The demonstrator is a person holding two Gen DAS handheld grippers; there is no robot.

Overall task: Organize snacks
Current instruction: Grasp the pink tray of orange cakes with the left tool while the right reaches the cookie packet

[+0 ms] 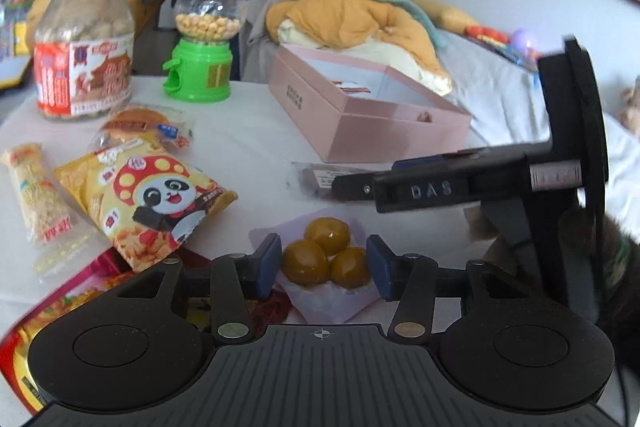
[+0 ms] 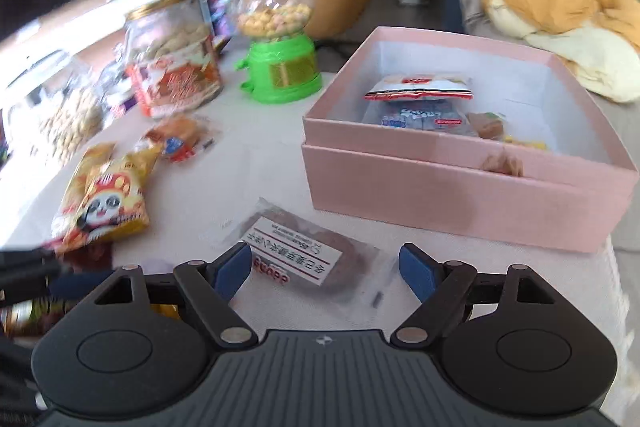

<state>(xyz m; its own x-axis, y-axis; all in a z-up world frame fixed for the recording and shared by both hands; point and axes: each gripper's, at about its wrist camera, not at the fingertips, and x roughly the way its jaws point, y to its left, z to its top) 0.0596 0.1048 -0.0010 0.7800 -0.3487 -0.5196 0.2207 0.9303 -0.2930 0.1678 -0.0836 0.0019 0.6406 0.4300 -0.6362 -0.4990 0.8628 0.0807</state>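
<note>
Left gripper [image 1: 325, 264], open, straddles the egg pouch [image 1: 326, 259] on the table [image 1: 248, 143]: soft, slippery film; pinch across the three firm balls. Right gripper [image 2: 325, 269], open, hovers over the flat sachet [image 2: 292, 251].

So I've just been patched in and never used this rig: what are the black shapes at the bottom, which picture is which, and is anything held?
Each picture comes from a camera on a hand-held gripper, looking along its two blue-padded fingers. In the left wrist view, the left gripper stands open around a clear packet of three brown balls, apparently not yet pinched. The black tool crossing at right is the right gripper. In its own view, the right gripper hangs open over a flat brown snack packet. Nothing is clearly held. Also on the table: a panda bag, a jar, a green candy dispenser and a partly filled pink box.
</note>
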